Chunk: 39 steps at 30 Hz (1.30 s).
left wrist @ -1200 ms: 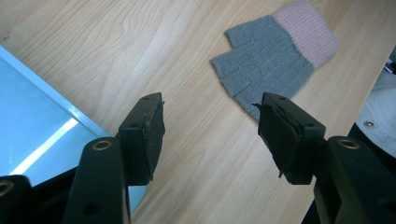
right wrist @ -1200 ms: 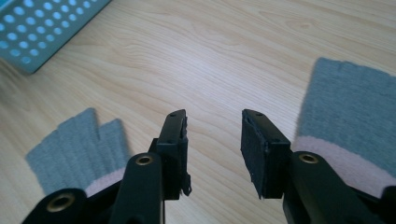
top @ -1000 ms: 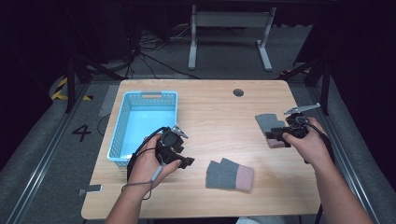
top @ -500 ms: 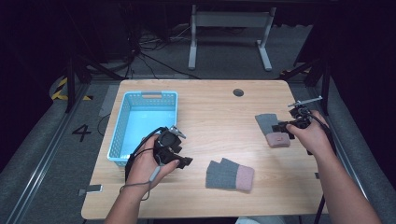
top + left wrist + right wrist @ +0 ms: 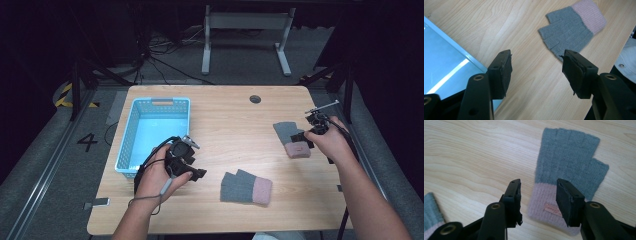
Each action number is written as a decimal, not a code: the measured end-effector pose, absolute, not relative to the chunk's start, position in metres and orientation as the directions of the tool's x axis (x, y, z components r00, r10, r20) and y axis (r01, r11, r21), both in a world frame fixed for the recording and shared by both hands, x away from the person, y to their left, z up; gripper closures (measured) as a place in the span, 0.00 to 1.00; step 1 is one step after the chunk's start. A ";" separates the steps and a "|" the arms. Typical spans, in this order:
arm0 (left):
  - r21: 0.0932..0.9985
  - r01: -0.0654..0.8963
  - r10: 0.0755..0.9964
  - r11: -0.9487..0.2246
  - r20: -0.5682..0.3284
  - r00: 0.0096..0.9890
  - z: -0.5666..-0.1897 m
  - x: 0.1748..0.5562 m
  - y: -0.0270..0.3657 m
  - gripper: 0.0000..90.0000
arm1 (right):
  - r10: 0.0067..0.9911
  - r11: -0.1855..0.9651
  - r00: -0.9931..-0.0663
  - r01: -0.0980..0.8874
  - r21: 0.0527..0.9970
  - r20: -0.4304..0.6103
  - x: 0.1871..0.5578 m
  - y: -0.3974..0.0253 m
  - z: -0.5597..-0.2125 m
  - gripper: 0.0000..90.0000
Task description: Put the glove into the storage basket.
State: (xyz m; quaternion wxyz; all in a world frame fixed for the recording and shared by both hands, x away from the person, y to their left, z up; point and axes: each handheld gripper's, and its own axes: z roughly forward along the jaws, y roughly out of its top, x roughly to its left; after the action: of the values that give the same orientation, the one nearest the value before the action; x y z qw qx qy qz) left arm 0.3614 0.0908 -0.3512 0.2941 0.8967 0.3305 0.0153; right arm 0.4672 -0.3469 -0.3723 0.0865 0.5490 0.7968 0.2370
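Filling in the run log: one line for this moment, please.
left gripper: open, above table | right gripper: open over far glove cuff | near glove: flat | basket

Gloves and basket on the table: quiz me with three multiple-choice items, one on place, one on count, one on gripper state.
1. Where is the blue basket?
A. left part of the table
B. right edge
C. on the floor

2. How many grey-and-pink fingerless gloves lie on the table?
A. one
B. two
C. four

3. How does the right gripper stand?
A. shut on a glove
B. open over a glove's pink cuff
C. inside the basket

Answers:
1 A, the high view shows it on the table's left part, beside the left gripper.
2 B, the near glove and the far glove.
3 B, its fingers stand apart around the cuff edge.
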 end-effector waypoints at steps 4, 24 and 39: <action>0.537 0.584 0.601 -0.609 -0.169 0.781 -0.351 0.362 0.092 0.46 | 0.926 0.276 -0.360 0.851 0.448 0.112 0.473 -0.346 -0.378 0.60; 0.534 0.584 0.600 -0.612 -0.169 0.782 -0.351 0.361 0.092 0.46 | 0.962 0.200 -0.261 0.880 0.432 0.086 0.490 -0.353 -0.413 0.47; 0.528 0.577 0.590 -0.623 -0.167 0.790 -0.353 0.361 0.090 0.46 | 0.967 0.181 -0.240 0.888 0.423 0.089 0.492 -0.353 -0.425 0.43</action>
State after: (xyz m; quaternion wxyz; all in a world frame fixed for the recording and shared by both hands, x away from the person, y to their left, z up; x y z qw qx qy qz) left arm 0.3608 0.0897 -0.3526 0.2892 0.9008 0.3237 0.0110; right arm 0.4915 -0.3525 -0.4255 0.0997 0.6084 0.7620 0.1980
